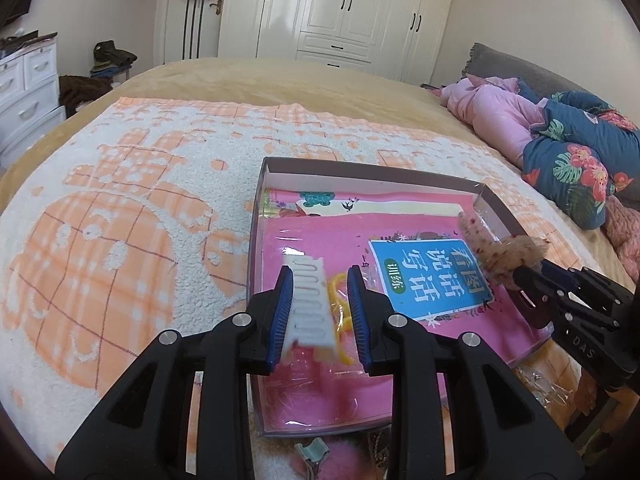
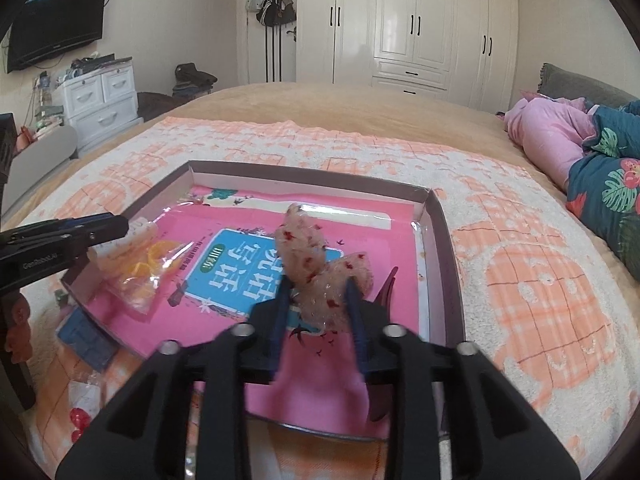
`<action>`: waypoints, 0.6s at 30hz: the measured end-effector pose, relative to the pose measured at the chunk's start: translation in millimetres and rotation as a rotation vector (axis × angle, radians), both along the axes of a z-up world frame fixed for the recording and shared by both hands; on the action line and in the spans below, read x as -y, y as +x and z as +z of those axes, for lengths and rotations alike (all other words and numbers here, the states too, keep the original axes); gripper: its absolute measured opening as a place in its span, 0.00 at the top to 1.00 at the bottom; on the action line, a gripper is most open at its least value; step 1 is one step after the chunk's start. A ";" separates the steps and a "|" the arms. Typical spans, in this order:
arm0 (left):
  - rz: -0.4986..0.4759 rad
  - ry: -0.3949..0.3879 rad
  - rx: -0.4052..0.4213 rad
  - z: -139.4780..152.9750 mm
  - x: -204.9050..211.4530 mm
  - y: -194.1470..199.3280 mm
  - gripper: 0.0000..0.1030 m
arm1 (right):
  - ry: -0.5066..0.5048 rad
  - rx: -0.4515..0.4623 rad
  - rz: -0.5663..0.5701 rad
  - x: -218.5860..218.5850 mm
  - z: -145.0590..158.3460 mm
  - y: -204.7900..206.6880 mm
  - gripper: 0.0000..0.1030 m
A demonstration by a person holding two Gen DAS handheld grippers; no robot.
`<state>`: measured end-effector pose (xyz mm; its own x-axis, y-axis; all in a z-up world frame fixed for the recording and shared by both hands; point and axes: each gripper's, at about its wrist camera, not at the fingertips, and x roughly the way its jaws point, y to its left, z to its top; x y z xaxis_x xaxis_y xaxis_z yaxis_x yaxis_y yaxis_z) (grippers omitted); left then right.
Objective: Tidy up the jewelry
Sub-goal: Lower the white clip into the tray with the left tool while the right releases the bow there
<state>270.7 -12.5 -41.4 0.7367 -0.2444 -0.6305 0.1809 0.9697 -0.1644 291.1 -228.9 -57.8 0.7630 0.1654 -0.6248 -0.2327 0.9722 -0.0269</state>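
A shallow cardboard box (image 1: 272,168) lined with a pink book lies on the towel; it also shows in the right wrist view (image 2: 436,216). My left gripper (image 1: 320,312) has its jaws apart, with the white header card (image 1: 310,308) of a clear bag of yellow rings (image 2: 146,268) against its left finger, over the box's near left part. My right gripper (image 2: 318,304) is shut on a frilly pink hair bow with red flecks (image 2: 308,256), held over the box's right side; the bow also shows in the left wrist view (image 1: 504,256).
An orange-and-white towel (image 1: 120,220) covers the bed. A teal clip (image 1: 312,450) and plastic wrappers (image 1: 548,384) lie by the box's near edge. Folded bedding (image 2: 600,160) is at the right. A white wardrobe (image 2: 408,20) and drawers (image 2: 104,100) stand beyond the bed.
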 end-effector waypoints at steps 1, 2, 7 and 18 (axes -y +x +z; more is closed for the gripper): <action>0.000 0.000 0.003 0.9 0.3 -1.0 0.81 | 0.003 0.002 0.000 -0.1 0.6 -1.6 0.67; -0.001 -0.001 0.006 1.8 0.2 -1.8 0.81 | 0.010 0.004 0.003 0.3 1.5 -3.3 0.65; 0.001 -0.007 0.017 6.4 -1.8 -5.7 0.81 | 0.036 0.016 -0.003 4.2 6.7 -12.6 0.52; 0.007 -0.031 0.039 17.5 -4.5 -18.8 0.62 | 0.061 0.049 -0.010 12.8 18.7 -39.9 0.39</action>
